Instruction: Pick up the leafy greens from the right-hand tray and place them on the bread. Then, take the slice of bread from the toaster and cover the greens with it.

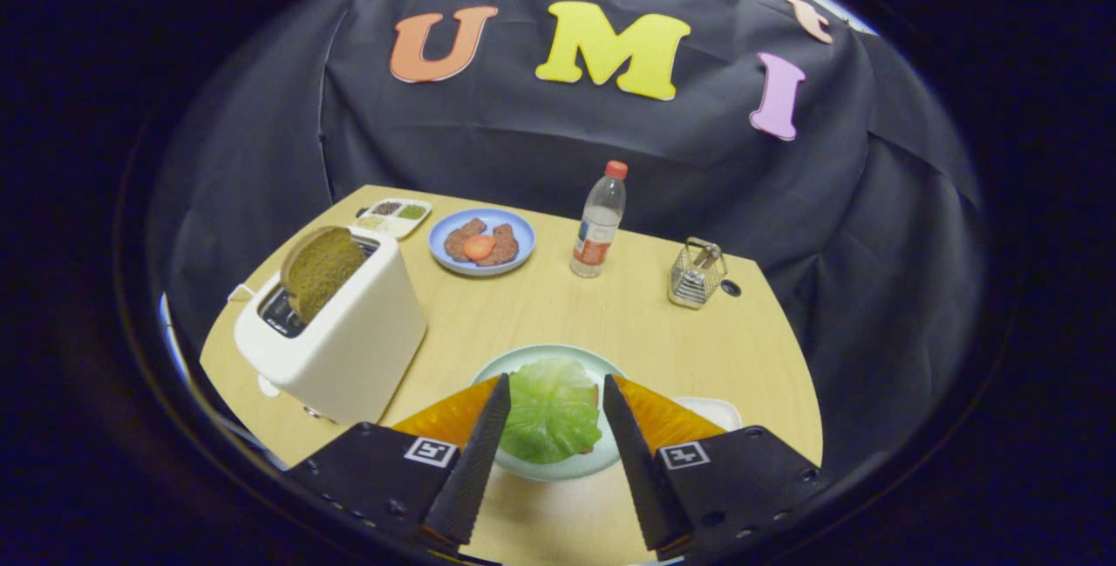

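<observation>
Spread wide and gripping nothing, the gripper (551, 396) hovers above the near edge of the wooden table (610, 313), its two fingers flanking a pale green plate (558, 466). On that plate lie the leafy greens (551, 413), a cabbage-like leaf draped over what appears to be the lower slice of bread, of which only a thin brown sliver peeks out at the leaf's right side. The leaf sits between the fingers and slightly below them, touched by neither; judging by that gap, the greens have been set down and the jaws opened to let them go.

Partly hidden behind the right finger, a white tray (711, 411) rests close to the plate by the near right edge; whether anything remains on it cannot be told.

Toward the left edge stands a cream toaster (336, 348), well apart from the fingers, with a dark, round-topped slice of bread (321, 271) rising out of its slot, upright enough to be taken from above. That slice looks to be the next item to collect, which would call for swinging the tool leftward.

Along the far edge sit a compartment dish of condiments (394, 215), a blue plate (481, 265) of meat patties topped with an orange slice, and a capped plastic bottle (599, 221). A small wire holder (696, 274) stands nearer the right edge.
</observation>
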Available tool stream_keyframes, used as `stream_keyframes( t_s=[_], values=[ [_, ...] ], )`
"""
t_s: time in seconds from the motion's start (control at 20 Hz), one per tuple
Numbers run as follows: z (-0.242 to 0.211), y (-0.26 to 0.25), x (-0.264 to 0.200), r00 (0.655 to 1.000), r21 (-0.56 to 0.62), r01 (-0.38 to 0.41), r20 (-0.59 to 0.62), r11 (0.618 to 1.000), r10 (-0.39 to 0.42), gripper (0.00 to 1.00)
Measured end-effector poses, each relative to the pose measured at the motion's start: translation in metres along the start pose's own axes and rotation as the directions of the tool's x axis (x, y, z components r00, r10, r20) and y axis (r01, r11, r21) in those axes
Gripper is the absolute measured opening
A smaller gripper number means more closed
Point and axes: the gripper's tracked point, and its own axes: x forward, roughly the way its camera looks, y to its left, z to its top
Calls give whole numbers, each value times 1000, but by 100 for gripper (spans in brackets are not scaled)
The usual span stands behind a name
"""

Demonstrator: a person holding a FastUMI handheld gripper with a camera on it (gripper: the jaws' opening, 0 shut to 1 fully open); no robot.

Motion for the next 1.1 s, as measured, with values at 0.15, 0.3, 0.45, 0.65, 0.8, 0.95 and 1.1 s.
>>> stream_keyframes(
  t_s=[0.15, 0.3, 0.45, 0.65, 0.8, 0.95, 1.1],
  values=[
    [11, 6, -32, 998, 55, 0, 65, 999, -4, 81],
    [21, 14, -58, 993, 71, -4, 119, 997, -4, 92],
    [41, 22, -79, 978, 74, 16, 204, 997, -30, 96],
    [62, 47, -92, 963, 77, 21, 265, 997, -41, 96],
    [68, 78, -89, 969, 63, -24, 246, 998, 8, 96],
    [70, 108, -77, 977, 59, -52, 212, 997, 39, 96],
    [71, 141, -61, 982, 41, -73, 178, 996, 65, 95]
  ],
)
